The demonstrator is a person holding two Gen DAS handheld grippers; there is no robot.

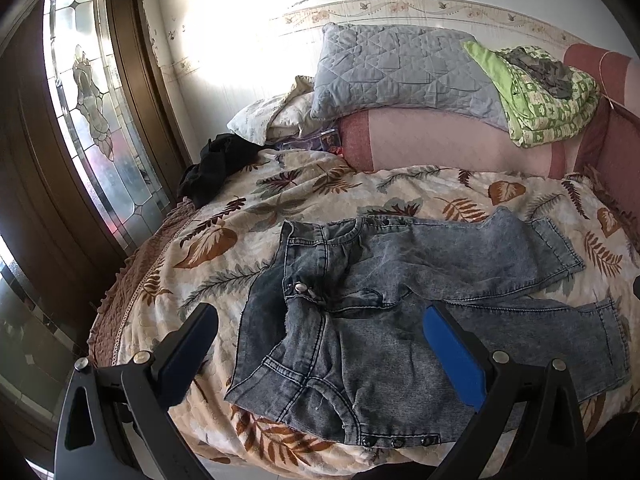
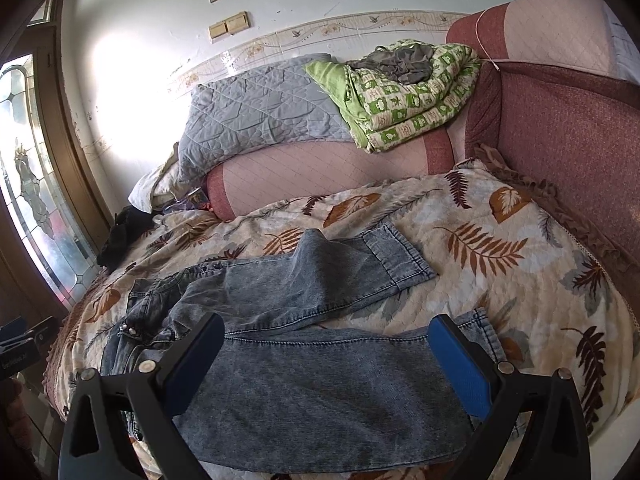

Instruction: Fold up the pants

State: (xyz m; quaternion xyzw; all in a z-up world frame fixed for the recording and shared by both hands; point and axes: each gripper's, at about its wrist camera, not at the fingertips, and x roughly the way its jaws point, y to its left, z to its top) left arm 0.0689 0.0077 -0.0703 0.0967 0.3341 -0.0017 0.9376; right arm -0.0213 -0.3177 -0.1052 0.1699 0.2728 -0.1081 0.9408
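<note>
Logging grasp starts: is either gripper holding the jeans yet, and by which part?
Nothing is held. The left gripper and right gripper are both open above the jeans, spread on the bedspread.

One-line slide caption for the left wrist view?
Open left hand-held gripper hovering over unfolded grey jeans on leaf-print bedspread.

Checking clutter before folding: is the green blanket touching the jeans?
Apart. The right wrist view shows the green blanket up on the sofa back, with a wide stretch of leaf-print cover between it and the jeans.
</note>
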